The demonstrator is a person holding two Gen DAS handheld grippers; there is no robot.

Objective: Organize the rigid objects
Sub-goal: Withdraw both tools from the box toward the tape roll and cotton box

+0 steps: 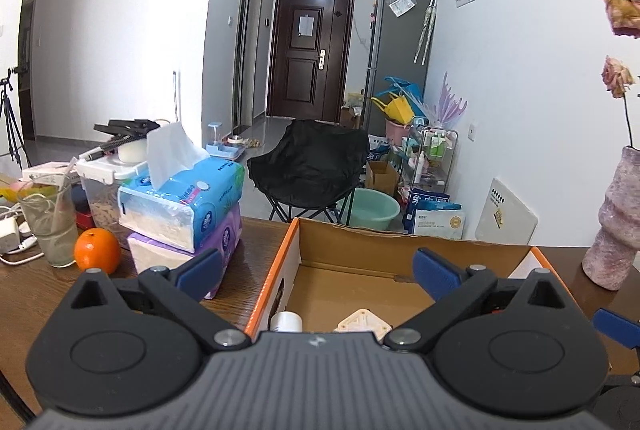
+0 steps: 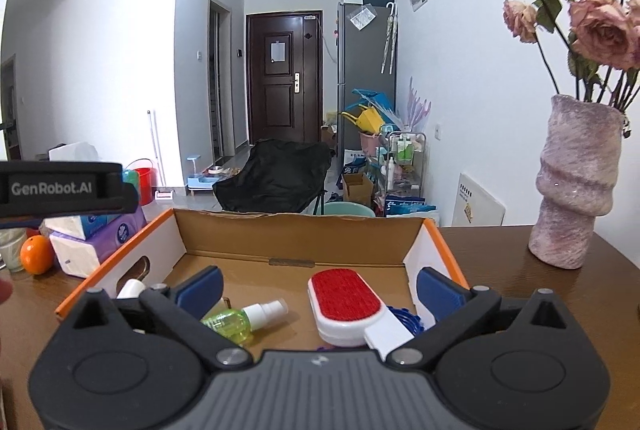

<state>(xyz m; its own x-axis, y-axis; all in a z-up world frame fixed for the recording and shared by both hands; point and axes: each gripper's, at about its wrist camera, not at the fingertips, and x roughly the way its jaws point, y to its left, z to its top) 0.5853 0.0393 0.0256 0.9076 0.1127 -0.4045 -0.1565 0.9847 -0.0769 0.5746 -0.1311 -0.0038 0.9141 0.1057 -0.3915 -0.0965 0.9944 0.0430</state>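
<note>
The left gripper [image 1: 318, 272] hovers over the near left part of an open cardboard box [image 1: 352, 248] on the wooden table [image 1: 32, 294], its blue-padded fingers [image 1: 200, 270] spread wide with nothing between them. In the left wrist view, two things peek out past the gripper body at 6 o'clock: a white bottle [image 1: 286, 321] against the left wall and a cream plastic part [image 1: 363, 322] just right of it.

The right gripper [image 2: 318, 286] hangs over the same box [image 2: 304, 234], fingers [image 2: 438, 292] likewise spread and holding nothing. On the box floor between them lie a green spray bottle [image 2: 234, 324] on its side, white nozzle toward 2 o'clock, and a lint brush [image 2: 346, 302] with a red pad, its white handle running to 5 o'clock under the right finger. A blue object [image 2: 404, 316] shows partly under the handle; what it is cannot be told. A white cap [image 2: 131, 288] shows at the left wall, behind the left finger.

At 9 o'clock of the box, on the table, stand stacked tissue packs [image 1: 184, 210], an orange [image 1: 97, 250] just beside them and a glass [image 1: 50, 222] further left. At 3 o'clock stands a pink vase [image 2: 576, 186] with dried roses [image 2: 600, 30], apart from the box. The black body of the left gripper crosses the right wrist view at 9 o'clock.
</note>
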